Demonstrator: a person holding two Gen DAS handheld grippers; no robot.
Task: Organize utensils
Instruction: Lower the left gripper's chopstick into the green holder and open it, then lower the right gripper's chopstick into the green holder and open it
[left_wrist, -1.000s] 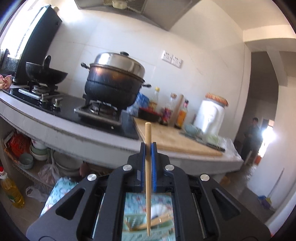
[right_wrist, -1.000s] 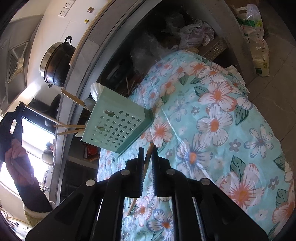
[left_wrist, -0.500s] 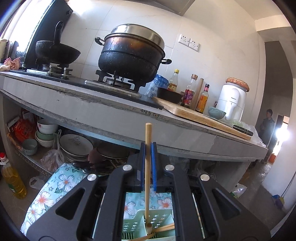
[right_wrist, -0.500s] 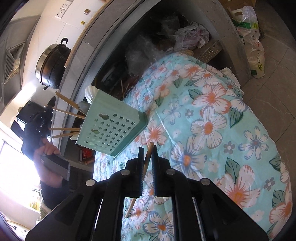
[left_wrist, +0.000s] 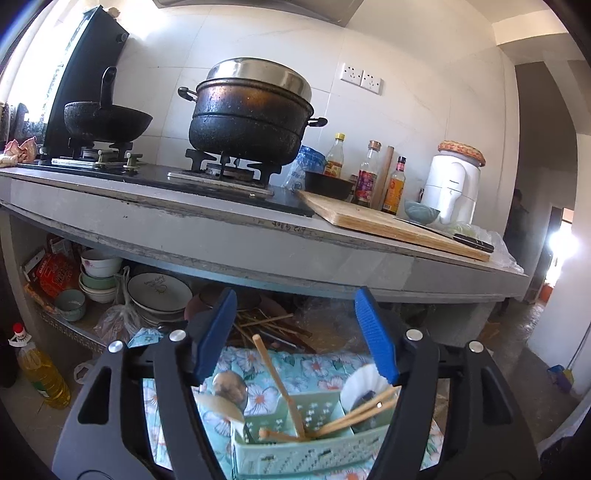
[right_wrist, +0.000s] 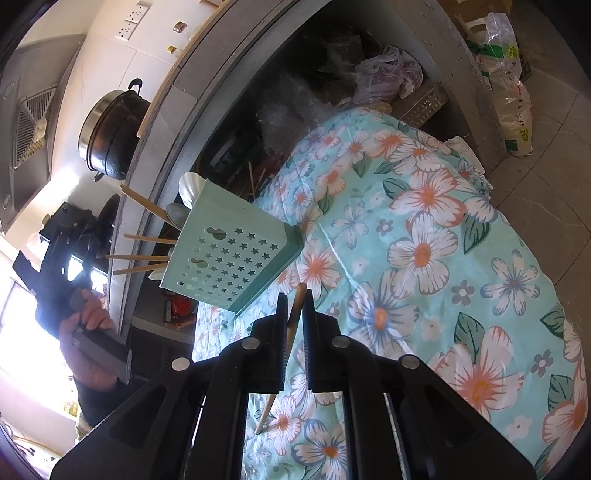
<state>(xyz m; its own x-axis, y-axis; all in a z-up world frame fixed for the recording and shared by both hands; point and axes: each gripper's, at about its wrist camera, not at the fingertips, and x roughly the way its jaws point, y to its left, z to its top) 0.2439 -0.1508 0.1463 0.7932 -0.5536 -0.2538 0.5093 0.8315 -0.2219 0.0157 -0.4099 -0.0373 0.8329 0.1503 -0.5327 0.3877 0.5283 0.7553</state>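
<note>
**Listener:** What does my left claw have hold of?

**Operator:** Nothing. I see the left gripper spread wide, its blue pads far apart and empty. It hovers above the mint-green utensil caddy, which stands on a table covered by a floral cloth. Between the pads, one wooden chopstick leans in the caddy's middle compartment, its top tilted left. More chopsticks lie slanted across the caddy, and a metal spoon rises from its left end. A white scalloped spoon sits at its right end.

**Listener:** And my right claw?

**Operator:** The right gripper is closed tight on a single chopstick. The stick runs through the narrow gap between the jaws; its tip pokes out just ahead of them, and its tail hangs back beneath the gripper body. This camera is rolled sideways, so the caddy appears tipped, showing a wall with star-shaped holes. The held chopstick's tip is close to the caddy's lower corner, over the floral cloth.

**Listener:** What lies beyond the caddy?

**Operator:** Behind it runs a grey kitchen counter. On the counter above the caddy, I see a blackened pot on a gas burner, with a wooden cutting board to its right.
</note>
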